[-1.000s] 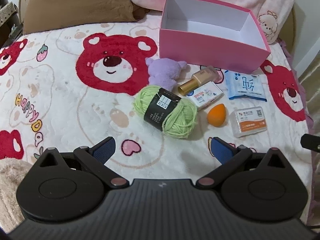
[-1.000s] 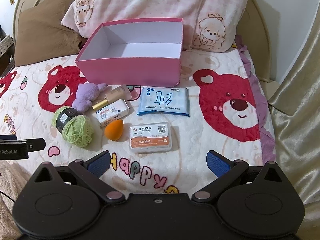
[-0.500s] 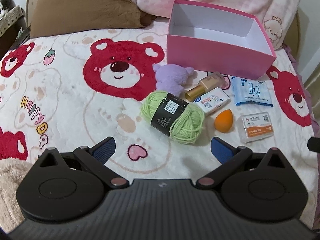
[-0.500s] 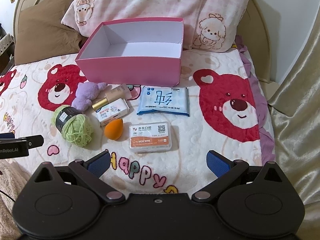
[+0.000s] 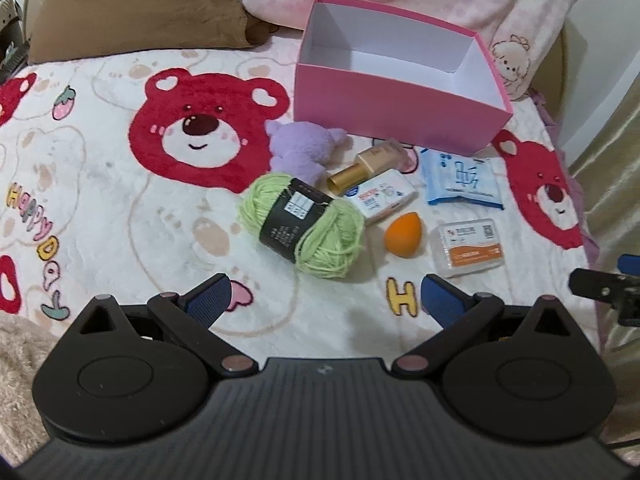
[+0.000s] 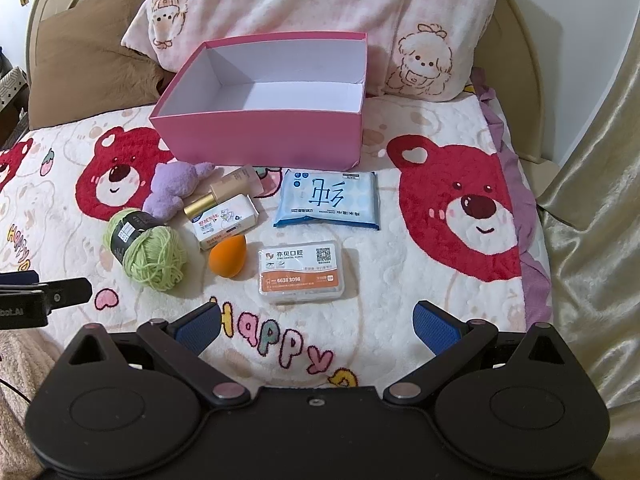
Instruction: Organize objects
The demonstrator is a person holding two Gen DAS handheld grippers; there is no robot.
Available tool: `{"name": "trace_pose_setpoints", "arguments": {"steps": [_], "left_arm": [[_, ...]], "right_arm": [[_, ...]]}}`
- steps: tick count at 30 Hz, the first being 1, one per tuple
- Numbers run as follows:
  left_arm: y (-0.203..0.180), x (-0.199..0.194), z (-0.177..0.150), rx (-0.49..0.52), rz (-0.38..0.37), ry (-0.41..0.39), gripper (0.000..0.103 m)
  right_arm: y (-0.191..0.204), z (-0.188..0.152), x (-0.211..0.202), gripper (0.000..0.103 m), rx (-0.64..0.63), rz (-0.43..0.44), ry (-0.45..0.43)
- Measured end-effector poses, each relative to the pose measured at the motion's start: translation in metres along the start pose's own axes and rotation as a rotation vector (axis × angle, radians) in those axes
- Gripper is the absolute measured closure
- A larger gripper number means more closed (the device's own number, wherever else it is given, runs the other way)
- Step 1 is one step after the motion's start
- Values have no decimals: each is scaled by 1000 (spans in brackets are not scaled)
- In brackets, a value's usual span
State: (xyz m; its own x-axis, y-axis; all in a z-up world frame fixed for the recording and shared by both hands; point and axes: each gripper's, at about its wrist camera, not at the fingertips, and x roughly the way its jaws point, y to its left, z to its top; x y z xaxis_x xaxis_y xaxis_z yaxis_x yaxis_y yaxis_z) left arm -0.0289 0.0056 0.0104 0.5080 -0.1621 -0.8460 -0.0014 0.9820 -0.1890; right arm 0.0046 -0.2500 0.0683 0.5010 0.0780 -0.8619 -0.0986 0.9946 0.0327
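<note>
In the left wrist view the left gripper [image 5: 324,294] was spread wide and held nothing, just before the green yarn ball [image 5: 304,226], with the empty pink box [image 5: 396,110] behind it on the blanket [image 5: 100,200]. In the right wrist view the right gripper [image 6: 318,322] was also spread and empty, near the floss case [image 6: 302,274], beside the orange sponge [image 6: 228,256]

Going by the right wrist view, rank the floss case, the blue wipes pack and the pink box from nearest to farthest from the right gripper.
From the right gripper, both fingers spread open:
1. Floss case, straight ahead on the blanket, nearest.
2. Blue wipes pack, behind the case, slightly right.
3. Pink box, farthest, against the pillows, nothing inside.
</note>
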Motion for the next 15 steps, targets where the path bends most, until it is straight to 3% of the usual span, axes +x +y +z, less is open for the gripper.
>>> {"name": "trace_pose_setpoints", "arguments": {"steps": [15], "left_arm": [[-3, -1, 0, 22, 20, 15, 2]], "right_arm": [[0, -1, 0, 0, -4, 5, 2]]}}
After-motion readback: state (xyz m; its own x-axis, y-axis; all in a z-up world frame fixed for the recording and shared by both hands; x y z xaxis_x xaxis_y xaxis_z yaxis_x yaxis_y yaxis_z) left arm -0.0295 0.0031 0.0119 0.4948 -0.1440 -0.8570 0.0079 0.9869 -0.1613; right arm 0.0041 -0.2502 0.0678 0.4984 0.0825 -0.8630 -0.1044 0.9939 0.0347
